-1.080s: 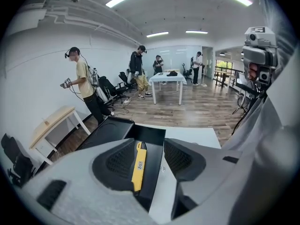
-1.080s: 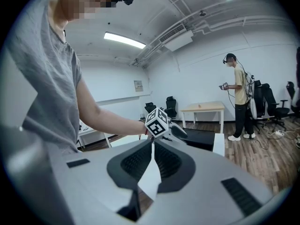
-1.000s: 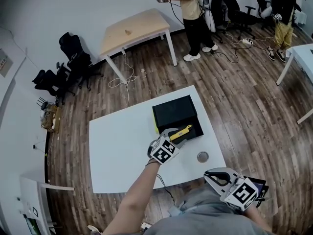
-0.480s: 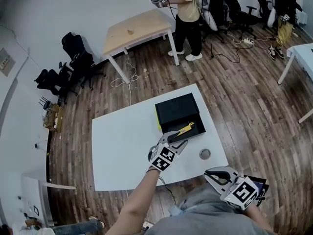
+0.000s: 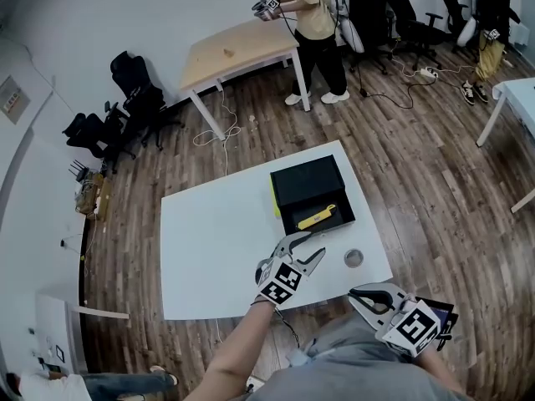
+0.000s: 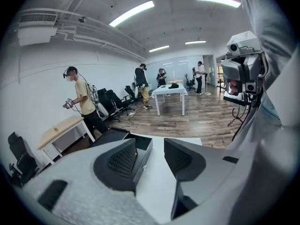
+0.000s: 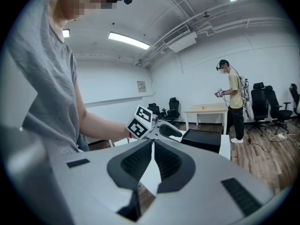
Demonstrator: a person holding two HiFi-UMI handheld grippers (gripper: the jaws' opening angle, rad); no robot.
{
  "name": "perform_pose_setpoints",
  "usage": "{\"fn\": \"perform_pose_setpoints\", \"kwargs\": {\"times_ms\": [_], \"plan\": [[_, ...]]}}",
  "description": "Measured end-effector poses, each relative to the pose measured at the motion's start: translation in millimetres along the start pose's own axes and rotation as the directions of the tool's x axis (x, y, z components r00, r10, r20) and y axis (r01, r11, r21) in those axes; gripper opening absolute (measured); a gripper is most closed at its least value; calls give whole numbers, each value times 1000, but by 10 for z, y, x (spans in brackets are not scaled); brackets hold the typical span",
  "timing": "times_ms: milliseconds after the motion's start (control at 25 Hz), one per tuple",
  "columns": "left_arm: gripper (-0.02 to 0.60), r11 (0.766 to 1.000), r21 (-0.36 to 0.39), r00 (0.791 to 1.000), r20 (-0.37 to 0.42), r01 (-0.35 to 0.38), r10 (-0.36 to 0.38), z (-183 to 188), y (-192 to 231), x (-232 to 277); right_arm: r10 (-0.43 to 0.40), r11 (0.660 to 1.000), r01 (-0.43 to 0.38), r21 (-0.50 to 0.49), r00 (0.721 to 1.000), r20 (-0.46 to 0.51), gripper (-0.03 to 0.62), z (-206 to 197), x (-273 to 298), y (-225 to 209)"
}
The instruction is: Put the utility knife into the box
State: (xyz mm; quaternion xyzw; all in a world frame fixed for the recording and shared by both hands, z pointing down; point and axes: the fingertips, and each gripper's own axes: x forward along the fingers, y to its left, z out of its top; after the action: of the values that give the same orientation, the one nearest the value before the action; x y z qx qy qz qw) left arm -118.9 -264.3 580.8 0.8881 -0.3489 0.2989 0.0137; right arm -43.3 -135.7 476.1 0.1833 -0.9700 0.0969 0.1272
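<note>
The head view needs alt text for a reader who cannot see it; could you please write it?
A yellow utility knife lies inside an open black box on a white table. The left gripper, open and empty, hovers near the box; the right gripper is shut, low by the person's body.
</note>
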Motion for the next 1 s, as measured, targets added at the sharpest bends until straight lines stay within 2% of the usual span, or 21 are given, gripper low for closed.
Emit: {"fn": "perform_pose_setpoints", "kwargs": {"times_ms": [360, 600, 640, 760, 1000], "plan": [[186, 998, -64, 999, 40, -21, 24, -48, -233, -283, 15, 1000, -15, -10, 1000, -3, 34, 7, 47, 116], [182, 996, -73, 997, 53, -47, 51, -57, -248, -395, 27, 999, -27, -17, 1000, 0, 34, 17, 89, 160], [168, 996, -72, 997, 56, -51, 55, -52, -248, -412, 29, 999, -29, -19, 1000, -1, 34, 20, 94, 171], [65, 995, -65, 995, 70, -71, 76, -31, -235, -459, 31, 999, -31, -21, 1000, -2, 34, 23, 103, 195], [18, 995, -61, 994, 82, -73, 78, -24, -248, -498, 33, 999, -33, -26, 999, 3, 34, 26, 125, 227]]}}
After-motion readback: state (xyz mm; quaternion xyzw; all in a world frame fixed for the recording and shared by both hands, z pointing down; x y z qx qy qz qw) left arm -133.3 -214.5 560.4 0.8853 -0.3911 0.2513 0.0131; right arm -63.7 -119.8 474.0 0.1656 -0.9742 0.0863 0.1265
